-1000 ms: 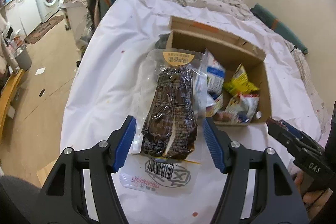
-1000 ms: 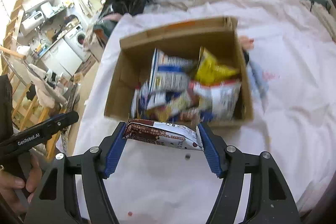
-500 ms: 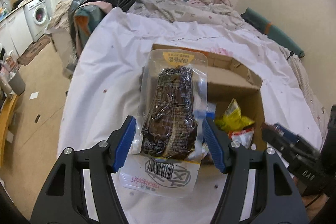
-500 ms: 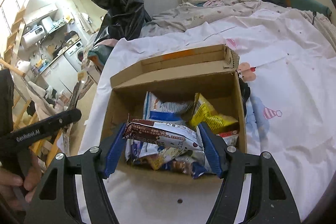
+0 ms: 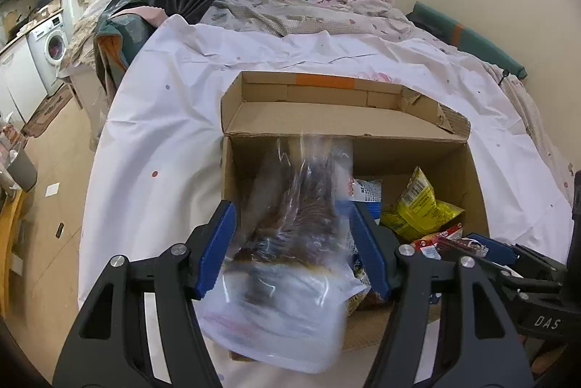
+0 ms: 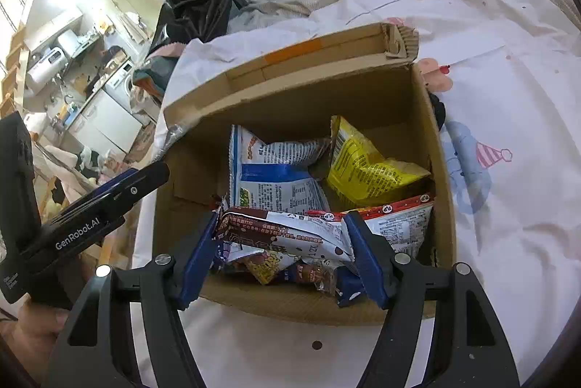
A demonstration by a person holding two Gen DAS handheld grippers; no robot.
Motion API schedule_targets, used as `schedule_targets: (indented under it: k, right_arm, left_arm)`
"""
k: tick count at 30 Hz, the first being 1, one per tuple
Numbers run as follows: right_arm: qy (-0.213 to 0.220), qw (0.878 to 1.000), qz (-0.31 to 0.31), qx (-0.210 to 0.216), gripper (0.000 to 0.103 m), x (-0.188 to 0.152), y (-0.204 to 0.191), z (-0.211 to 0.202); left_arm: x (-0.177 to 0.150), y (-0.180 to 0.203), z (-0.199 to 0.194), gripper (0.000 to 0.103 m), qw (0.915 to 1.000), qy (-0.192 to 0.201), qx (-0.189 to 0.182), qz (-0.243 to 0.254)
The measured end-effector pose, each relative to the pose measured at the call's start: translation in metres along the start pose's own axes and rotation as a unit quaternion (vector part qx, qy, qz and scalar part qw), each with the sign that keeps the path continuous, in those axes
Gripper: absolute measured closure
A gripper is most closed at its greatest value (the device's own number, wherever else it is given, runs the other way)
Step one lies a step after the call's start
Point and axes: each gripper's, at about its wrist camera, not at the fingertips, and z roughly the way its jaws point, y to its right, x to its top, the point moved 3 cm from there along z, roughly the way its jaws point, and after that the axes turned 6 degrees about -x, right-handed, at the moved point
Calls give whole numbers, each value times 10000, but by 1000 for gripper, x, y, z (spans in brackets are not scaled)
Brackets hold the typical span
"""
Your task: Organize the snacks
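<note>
Hovering over the box [image 5: 428, 130] now, both grippers have come off the sheet. Left gripper [image 5: 294, 242] grasps a blurred clear bag [image 5: 290, 242], box's 9 o'clock side; right gripper [image 6: 279, 250] grasps a brown packet [image 6: 283, 231]. Drops look next.

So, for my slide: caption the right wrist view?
Right gripper holding a brown-and-white snack packet over the cardboard box.

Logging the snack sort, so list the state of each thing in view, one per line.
cardboard box: open, far flap up, partly filled with packets.
left gripper: jaws closed on the clear-wrapped dark snack, over the box; snack blurred.
right gripper: jaws closed on the brown-and-white packet, over the box.
yellow packet: lying in the box, unheld.
blue-and-white packet: lying in the box, unheld.
</note>
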Motion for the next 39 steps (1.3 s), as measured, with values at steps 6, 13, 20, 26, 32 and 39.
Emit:
schedule_targets:
  k: [6, 13, 20, 26, 32, 39]
  right_arm:
    - [-180, 9997, 127, -43, 30, 2, -1, 13]
    - [-324, 9986, 400, 89, 13, 4, 4, 16]
    - [-78, 9980, 587, 208, 3, 11, 8, 4]
    - [499, 9964, 634, 250, 0, 20, 10, -29]
    - [862, 9918, 948, 4, 0, 14, 27, -64]
    - [744, 9942, 718, -287, 0, -8, 26, -75]
  left_arm:
    - [0, 8, 3, 42, 9998, 34, -66, 173]
    - [-4, 7, 10, 29, 9996, -268, -88, 64]
    - [-7, -6, 1, 16, 9991, -266, -60, -310]
    - [-3, -9, -27, 16, 9995, 62, 90, -284]
    - [-13, -12, -51, 0, 9993, 256, 275, -21]
    - [-35, -25, -69, 0, 9985, 112, 425, -316]
